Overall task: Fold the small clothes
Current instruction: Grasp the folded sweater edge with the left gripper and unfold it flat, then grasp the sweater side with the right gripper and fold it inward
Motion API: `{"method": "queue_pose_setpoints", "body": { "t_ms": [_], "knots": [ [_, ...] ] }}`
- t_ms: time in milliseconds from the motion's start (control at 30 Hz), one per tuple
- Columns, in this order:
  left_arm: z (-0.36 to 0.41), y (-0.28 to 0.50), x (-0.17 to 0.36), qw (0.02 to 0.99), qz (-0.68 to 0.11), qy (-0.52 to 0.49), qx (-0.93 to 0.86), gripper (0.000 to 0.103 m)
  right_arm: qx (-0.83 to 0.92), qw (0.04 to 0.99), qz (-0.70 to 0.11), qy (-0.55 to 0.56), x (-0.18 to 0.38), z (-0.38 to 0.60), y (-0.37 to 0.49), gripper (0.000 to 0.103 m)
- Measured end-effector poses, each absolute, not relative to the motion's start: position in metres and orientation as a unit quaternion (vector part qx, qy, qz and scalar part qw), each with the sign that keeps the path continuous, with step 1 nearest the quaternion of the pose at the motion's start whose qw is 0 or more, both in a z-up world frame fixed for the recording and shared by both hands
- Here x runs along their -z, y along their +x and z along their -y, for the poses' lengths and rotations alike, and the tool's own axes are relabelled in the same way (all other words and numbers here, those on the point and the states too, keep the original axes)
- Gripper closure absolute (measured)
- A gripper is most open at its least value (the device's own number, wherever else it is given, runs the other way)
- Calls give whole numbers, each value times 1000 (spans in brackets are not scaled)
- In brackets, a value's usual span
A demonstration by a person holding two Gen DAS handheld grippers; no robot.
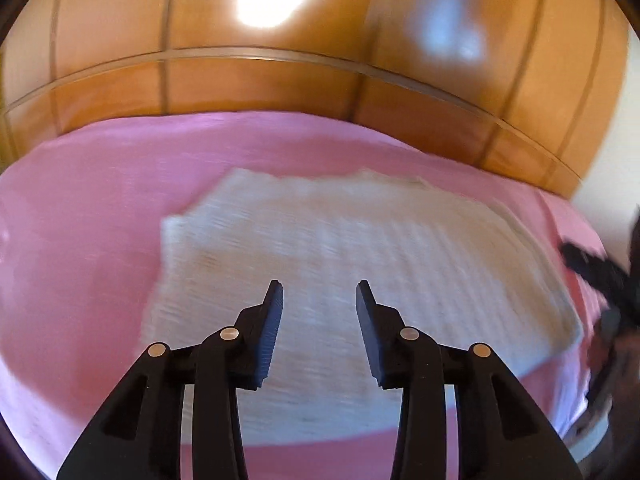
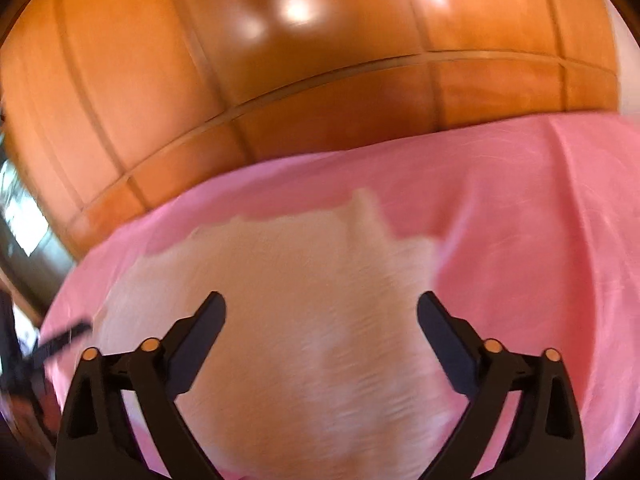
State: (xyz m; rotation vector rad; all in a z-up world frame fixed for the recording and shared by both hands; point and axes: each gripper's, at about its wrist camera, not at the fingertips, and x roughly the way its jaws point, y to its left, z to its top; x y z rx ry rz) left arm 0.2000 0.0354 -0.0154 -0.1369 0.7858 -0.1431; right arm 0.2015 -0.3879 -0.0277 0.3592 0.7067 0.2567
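On pink bed [image 1: 100, 208] by wooden wardrobe [image 1: 260, 84]: white garment [image 1: 360, 248] flat mid-bed, seemingly unfolded; left gripper [image 1: 319, 292] and right gripper [image 2: 321, 308] spread, empty.

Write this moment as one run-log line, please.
left gripper: open, empty | right gripper: open, empty | white ribbed knit garment: flat on pink bedsheet | view: blurred

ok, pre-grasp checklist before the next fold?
1. Left gripper open, holding nothing: ok.
2. Right gripper open, holding nothing: ok.
3. Cloth lies spread on the pink sheet: ok.
4. Cloth edges sharp enough to aim at: not ok, both views are blurred.
5. Fingers touching the cloth: cannot tell.
6. Number of layers in the cloth: cannot tell.
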Motion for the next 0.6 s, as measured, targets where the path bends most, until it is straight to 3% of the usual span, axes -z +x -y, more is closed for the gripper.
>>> {"method": "queue_pose_setpoints", "body": {
  "t_ms": [133,167,200,233,600],
  "knots": [
    [-5,202,34,905,-411,-61,97,66,-117,893,-392,188,54,401,229,20],
    [3,204,40,902,-419,-46,94,66,-122,885,-408,190,61,401,231,31],
    [10,203,44,901,-423,-34,86,65,-134,875,-424,193,68,399,231,52],
    [15,205,50,900,-428,-20,80,65,-153,867,-432,196,75,397,225,55],
    [13,203,49,900,-431,-20,57,63,-212,836,-420,283,90,399,182,54]
  ]
}}
